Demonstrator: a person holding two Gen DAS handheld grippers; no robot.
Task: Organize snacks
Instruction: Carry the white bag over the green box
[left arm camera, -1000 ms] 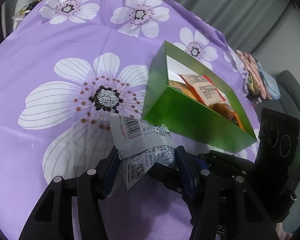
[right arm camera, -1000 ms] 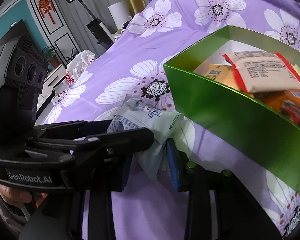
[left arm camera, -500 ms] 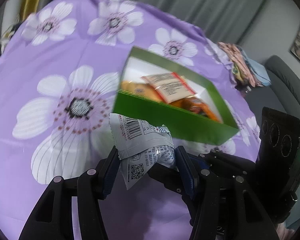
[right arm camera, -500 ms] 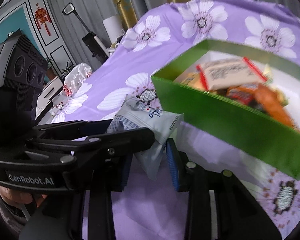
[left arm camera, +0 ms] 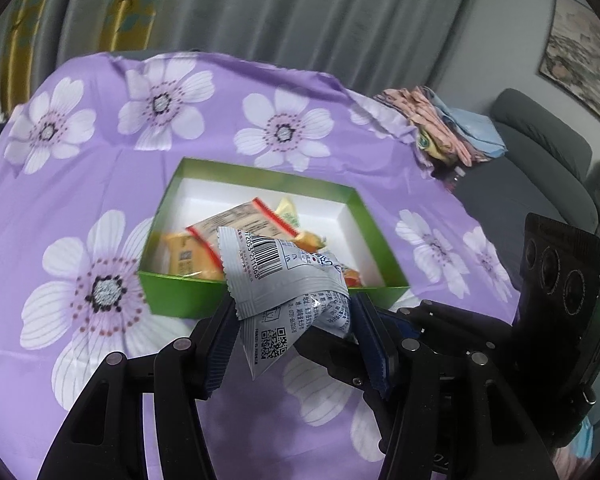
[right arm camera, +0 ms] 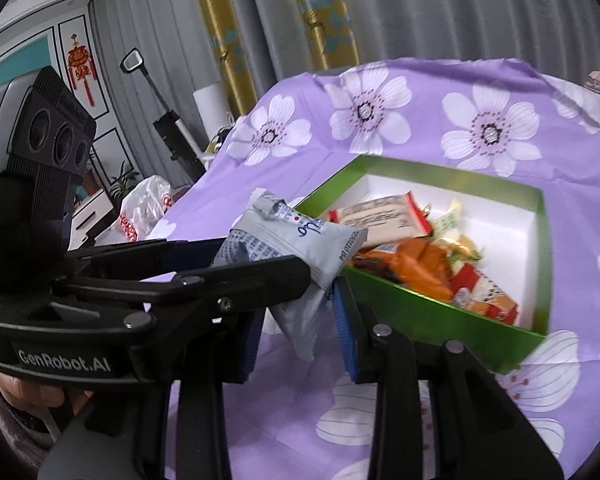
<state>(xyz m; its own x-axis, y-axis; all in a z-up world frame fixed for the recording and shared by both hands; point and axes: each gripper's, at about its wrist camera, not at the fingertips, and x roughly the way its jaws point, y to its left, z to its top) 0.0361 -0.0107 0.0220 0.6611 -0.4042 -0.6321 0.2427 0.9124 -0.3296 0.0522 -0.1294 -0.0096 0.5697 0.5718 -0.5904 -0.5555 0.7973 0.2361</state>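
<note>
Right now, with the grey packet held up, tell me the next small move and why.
Probably carry the grey packet a little forward over the green box, then release. The left hand-held gripper grips it just short of the near wall, and the snacks already lie inside.

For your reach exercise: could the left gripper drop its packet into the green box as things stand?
Probably yes: the left gripper holds the packet just above the green box's near wall; the top is open.

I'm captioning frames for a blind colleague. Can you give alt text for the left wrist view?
The left gripper clamps a grey-white snack packet just before a green box holding other snacks, on a purple floral cloth.
</note>
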